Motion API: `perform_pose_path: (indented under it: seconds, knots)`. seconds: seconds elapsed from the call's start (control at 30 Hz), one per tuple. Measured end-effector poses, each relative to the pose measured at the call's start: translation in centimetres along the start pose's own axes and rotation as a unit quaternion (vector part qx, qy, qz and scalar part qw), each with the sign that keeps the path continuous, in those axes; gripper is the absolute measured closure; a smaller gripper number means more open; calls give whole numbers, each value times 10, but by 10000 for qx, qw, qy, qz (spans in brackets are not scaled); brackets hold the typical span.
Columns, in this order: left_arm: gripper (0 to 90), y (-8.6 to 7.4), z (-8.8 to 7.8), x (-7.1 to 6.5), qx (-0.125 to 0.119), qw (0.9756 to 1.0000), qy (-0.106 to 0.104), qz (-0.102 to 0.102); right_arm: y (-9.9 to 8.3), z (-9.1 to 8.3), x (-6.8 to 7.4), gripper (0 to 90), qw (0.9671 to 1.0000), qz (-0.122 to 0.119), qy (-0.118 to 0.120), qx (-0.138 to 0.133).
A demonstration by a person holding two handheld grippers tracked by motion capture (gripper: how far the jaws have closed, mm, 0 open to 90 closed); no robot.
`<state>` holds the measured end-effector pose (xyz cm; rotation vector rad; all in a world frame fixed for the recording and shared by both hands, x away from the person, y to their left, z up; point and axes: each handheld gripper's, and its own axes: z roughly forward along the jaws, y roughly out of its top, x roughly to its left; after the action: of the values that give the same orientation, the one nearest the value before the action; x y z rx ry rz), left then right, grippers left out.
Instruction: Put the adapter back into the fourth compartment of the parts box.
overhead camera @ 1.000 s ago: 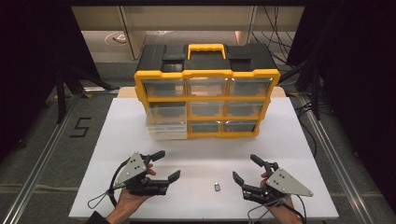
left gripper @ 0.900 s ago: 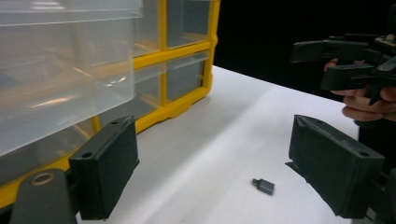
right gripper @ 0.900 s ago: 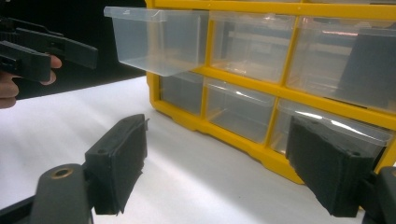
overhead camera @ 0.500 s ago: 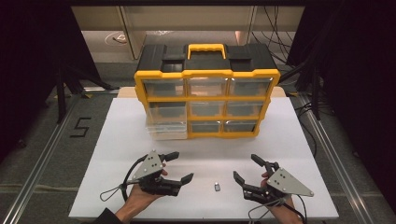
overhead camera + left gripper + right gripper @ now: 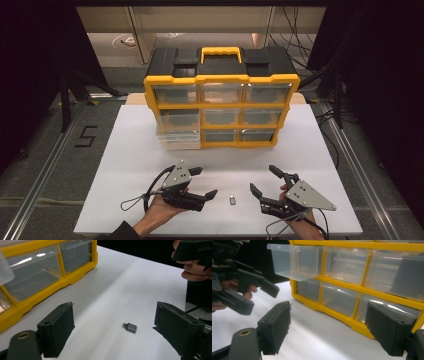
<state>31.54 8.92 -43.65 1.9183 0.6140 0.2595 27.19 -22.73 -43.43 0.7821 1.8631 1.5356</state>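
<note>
In front of organizer point(image 5: 221, 100): adapter point(image 5: 232, 201), flat on table point(image 5: 130, 150).
Left gripper point(image 5: 206, 182): spread wide, just left of adapter, not touching.
Right gripper point(image 5: 264, 180): spread wide, just right of adapter.
Middle-left drawer point(image 5: 178, 131): pulled out.

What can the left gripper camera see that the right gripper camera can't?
The left gripper view has the small grey adapter lying on the white table, framed between its own wide-apart jaws, with the right gripper and its hand at the top right.

The right gripper view has the clear drawer pulled out of the organizer, and the left gripper open at its left.

Both views share the yellow organizer with its clear drawers and the white table.
</note>
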Motion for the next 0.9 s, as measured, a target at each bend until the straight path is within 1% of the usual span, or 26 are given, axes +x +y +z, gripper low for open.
perform_pose_path:
  seconds: [0.07, 0.1, 0.17, 0.2, 0.27, 0.3, 0.33, 0.4, 0.43, 0.47, 0.5, 0.53, 0.57, 0.6, 0.63, 0.67, 0.7, 0.77, 0.87, 0.9]
  knots:
    - [156, 0, 7, -2, 148, 9999, -33, 12, 0, 0, 0, 216, 10000, -3, 2, 7]
    - [156, 0, 7, -2, 148, 9999, -33, 12, 0, 0, 0, 216, 10000, -3, 2, 7]
    - [156, 1, 13, -4, 289, 9995, -78, 29, -1, 1, 1, 216, 10000, -23, 19, 10]
    - [158, 1, 13, -4, 289, 9995, -78, 29, -1, 1, 1, 216, 10000, -23, 19, 10]
    - [158, 1, 19, -5, 396, 9992, -109, 23, -1, 1, 1, 216, 10000, -21, 18, 10]
    - [158, 1, 19, -5, 396, 9992, -109, 23, -1, 1, 1, 216, 10000, -21, 18, 10]
    - [158, 1, 23, -5, 484, 9988, -117, 28, -1, 1, 0, 216, 10000, -27, 18, 7]
    - [159, 1, 25, -6, 523, 9986, -123, 26, -1, 1, 1, 216, 10000, -24, 15, 7]
    - [161, 0, 27, -7, 551, 9984, -128, 4, 0, 1, 1, 216, 10000, -21, 17, 1]
    - [162, 0, 30, -8, 642, 9978, -153, -55, -1, 1, 1, 216, 10000, -23, 18, 3]
    - [162, 0, 30, -8, 642, 9978, -153, -55, -1, 1, 1, 216, 10000, -23, 18, 3]
    - [166, 0, 36, -7, 682, 9975, -118, 131, -1, 1, 1, 216, 10000, -24, 21, 6]
    - [166, 0, 36, -7, 682, 9975, -118, 131, -1, 1, 1, 216, 10000, -25, 22, 5]
    - [166, -1, 40, -10, 804, 9967, -116, 11, -1, 1, 1, 216, 10000, -20, 20, 5]
    - [166, -1, 40, -10, 804, 9967, -116, 11, -1, 1, 1, 216, 10000, -20, 20, 5]
    - [173, -1, 43, -11, 905, 9958, -144, -42, 0, 0, 1, 216, 10000, -20, 23, 2]
    - [179, -1, 43, -11, 905, 9958, -144, -42, 0, 0, 1, 216, 10000, -20, 23, 2]
    - [188, -1, 47, -12, 1034, 9945, -156, -36, 0, 0, 1, 216, 10000, -20, 24, -2]
    - [193, -1, 52, -13, 1152, 9932, -156, -79, 0, 0, 0, 216, 10000, -17, 24, 6]
    - [192, -1, 52, -13, 1152, 9932, -156, -79, 0, 0, 0, 216, 10000, -17, 24, 6]
